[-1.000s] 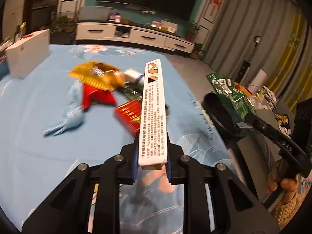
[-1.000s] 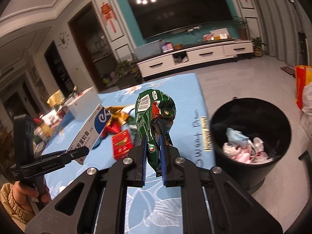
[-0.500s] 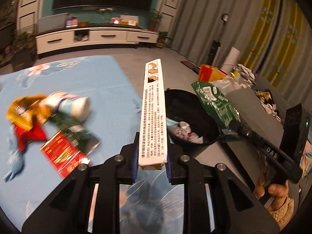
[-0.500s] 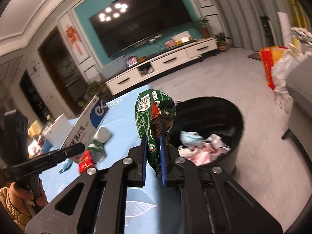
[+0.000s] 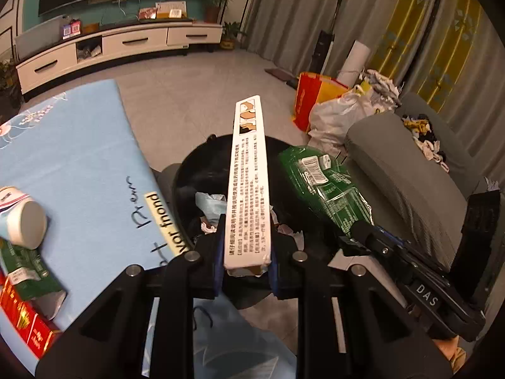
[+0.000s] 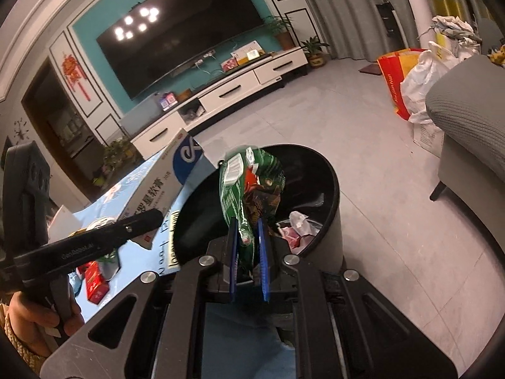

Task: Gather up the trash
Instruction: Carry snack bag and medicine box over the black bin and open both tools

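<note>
My left gripper (image 5: 246, 260) is shut on a long white carton (image 5: 247, 183) with small printed text, held out over the black trash bin (image 5: 189, 170). My right gripper (image 6: 247, 249) is shut on a crumpled green snack wrapper (image 6: 249, 186), also above the bin (image 6: 328, 189). From the left wrist view the wrapper (image 5: 325, 186) and the right gripper's fingers (image 5: 363, 233) show at the right. In the right wrist view the carton (image 6: 167, 186) and the left gripper (image 6: 139, 221) show at the left. Tissues and pink scraps (image 6: 296, 227) lie inside the bin.
A blue-covered table (image 5: 79, 164) at the left carries a paper cup (image 5: 22, 218), a green packet (image 5: 25, 274) and a red box (image 5: 25, 325). A grey sofa (image 5: 410, 170), a white bag (image 5: 344, 117) and a red-yellow bag (image 5: 312, 101) stand right of the bin.
Both grippers have swung from over the table to above the bin, each keeping its item. The table litter has slid out to the left edge of the views.
</note>
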Demonstrator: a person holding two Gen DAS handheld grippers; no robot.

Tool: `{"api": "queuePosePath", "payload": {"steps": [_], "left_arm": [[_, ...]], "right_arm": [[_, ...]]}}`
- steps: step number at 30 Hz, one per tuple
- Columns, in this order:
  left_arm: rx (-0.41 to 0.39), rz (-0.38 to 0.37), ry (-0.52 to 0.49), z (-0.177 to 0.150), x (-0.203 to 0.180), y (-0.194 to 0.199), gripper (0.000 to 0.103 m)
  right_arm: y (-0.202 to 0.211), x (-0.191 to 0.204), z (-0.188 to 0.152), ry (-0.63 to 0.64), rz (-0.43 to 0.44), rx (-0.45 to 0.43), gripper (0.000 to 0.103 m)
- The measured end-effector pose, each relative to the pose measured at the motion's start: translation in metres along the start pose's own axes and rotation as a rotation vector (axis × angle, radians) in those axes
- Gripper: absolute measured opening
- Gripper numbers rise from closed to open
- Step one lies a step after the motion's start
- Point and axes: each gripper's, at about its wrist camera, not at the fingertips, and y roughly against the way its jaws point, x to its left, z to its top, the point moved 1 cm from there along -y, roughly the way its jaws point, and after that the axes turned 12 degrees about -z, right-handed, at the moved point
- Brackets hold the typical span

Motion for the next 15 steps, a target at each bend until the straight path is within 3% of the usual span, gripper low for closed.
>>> {"api": "queuePosePath", "payload": {"steps": [7,11,13,14,15], "left_arm": [[0.048,0.018,0.010,0.008,0.006,-0.033,0.025],[0.042,0.024,0.012,0.011,0.007,-0.037,0.040],[0.032,0.020,0.012,0.010,0.007,-0.034,0.054],[0.026,0.024,0.010,0.010,0.007,-0.032,0.058],[0.020,0.029,0.008,0.010,0.007,-0.029,0.058]], "right_arm": [[-0.016,-0.005,0.009,-0.009,-0.021,0.007,0.015],[-0.023,-0.004,0.010,-0.023,-0.025,0.020,0.020],[-0.025,-0.005,0.009,-0.030,-0.022,0.022,0.033],[-0.025,-0.006,0.007,-0.042,-0.024,0.022,0.045],[-0.024,-0.005,0.007,-0.049,-0.024,0.022,0.047]]}}
